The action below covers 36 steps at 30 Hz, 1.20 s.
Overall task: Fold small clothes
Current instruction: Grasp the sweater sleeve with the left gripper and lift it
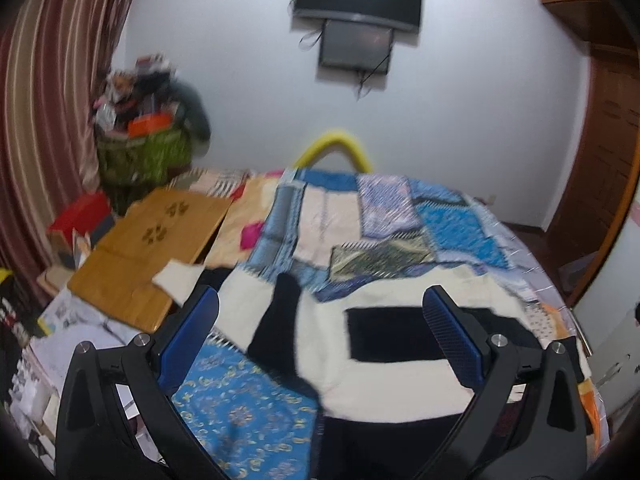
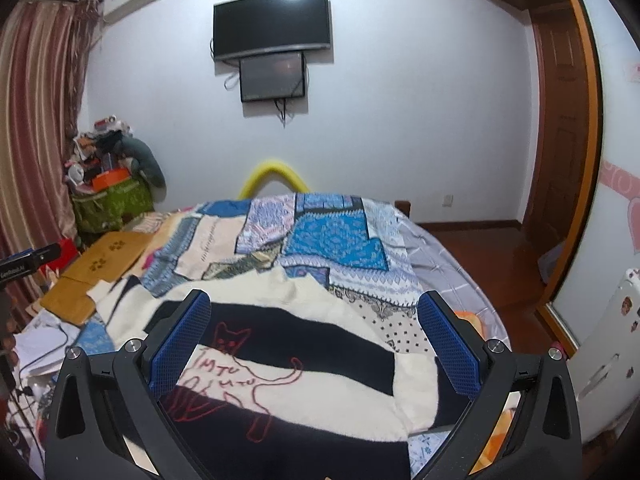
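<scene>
A cream and black striped sweater lies spread on the patchwork bedcover. One black and cream sleeve stretches toward the left. In the right wrist view the sweater shows a red cat outline stitched on its front. My left gripper hovers open above the sweater, with nothing between its blue pads. My right gripper is open too, held over the sweater's front with the cat outline between its fingers. Neither touches the cloth as far as I can see.
A wooden lap board lies at the bed's left side among papers. A green bin heaped with clutter stands by the striped curtain. Two screens hang on the far wall. A wooden door is at right.
</scene>
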Tool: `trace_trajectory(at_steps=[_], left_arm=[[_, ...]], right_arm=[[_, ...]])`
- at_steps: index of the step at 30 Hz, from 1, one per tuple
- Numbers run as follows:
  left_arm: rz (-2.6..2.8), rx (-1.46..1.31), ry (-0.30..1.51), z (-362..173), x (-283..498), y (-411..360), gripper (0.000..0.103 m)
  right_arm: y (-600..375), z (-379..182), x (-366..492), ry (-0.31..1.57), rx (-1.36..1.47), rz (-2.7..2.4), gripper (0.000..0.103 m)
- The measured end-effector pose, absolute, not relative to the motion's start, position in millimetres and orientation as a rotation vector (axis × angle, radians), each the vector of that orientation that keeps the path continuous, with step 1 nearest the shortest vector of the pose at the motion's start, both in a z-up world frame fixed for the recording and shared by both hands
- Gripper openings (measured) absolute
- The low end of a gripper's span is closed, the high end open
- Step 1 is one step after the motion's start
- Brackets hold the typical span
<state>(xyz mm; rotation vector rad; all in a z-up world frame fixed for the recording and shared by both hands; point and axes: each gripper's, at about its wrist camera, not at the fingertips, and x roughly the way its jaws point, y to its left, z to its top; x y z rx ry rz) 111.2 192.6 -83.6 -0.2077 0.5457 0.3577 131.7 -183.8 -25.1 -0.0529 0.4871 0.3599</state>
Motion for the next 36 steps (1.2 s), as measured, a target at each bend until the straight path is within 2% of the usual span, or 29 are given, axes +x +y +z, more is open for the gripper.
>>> trace_trajectory(at_steps=[6, 14, 19, 24, 29, 34, 36], left_arm=[[0.407, -0.255, 0.673, -122.0, 140.7, 244.3, 0.103], [0.447, -0.453, 0.816, -180.6, 172.8, 315.4, 0.102], [0.403, -0.649, 0.908, -218.7, 186.6, 346.2, 0.085], [0.4, -0.72, 0.947, -242.8, 196.3, 358.9, 0.084], [0.388, -0.833, 0.964, -266.6, 205.4, 376.9, 0.074], [0.407, -0.883, 0.968, -281.0, 214.2, 390.3, 0.073], [0.417, -0.874, 0.954, -279.7, 215.8, 392.6, 0.069]], right_arm=[[-183.7, -35.8, 151.7, 0.553, -0.035, 0.366, 0.103], [-180.3, -46.4, 168.2, 0.619, -0.072, 0.364, 0.103], [-176.4, -55.4, 183.0, 0.66, -0.064, 0.384, 0.103], [-171.7, -65.3, 197.2, 0.697, -0.051, 0.394, 0.103], [-166.7, -75.8, 204.0, 0.728, -0.031, 0.408, 0.103], [-161.8, -84.0, 209.7, 0.759, -0.041, 0.421, 0.103], [-162.1, -85.0, 210.6, 0.76, -0.043, 0.42, 0.103]])
